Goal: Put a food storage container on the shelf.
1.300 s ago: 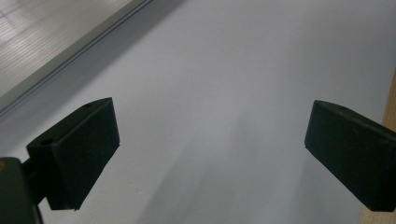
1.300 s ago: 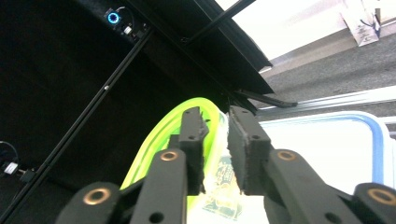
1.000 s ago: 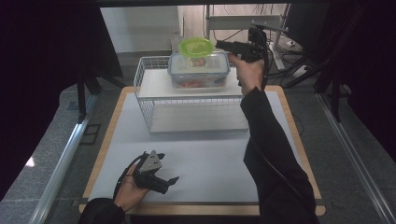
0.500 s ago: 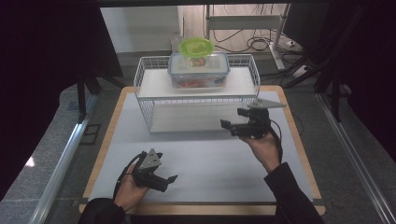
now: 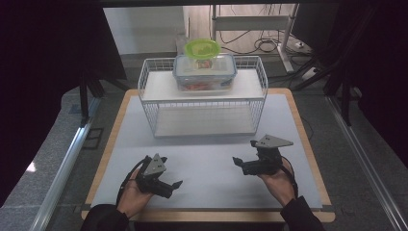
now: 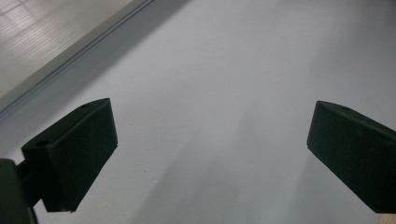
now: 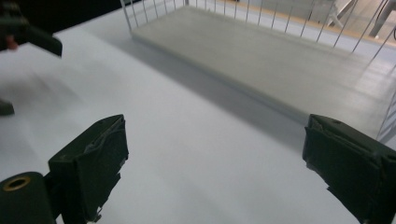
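Note:
A clear lidded food container with red contents stands on the top shelf of a white wire rack, and a green bowl rests on its lid. My right gripper hovers low over the white table mat in front of the rack's right end, pointing left. Its jaws have just been opening and are open with nothing between them. My left gripper sits at the front left of the mat, open, with bare mat between its jaws.
The rack's lower shelf holds nothing. The white mat lies on a wood-edged table. Dark curtains flank both sides, and cables and a metal stand lie on the floor behind the rack.
My right hand has come down from beside the container on top of the rack to the mat at the front right, and its jaws now stand wider. The left hand has not moved.

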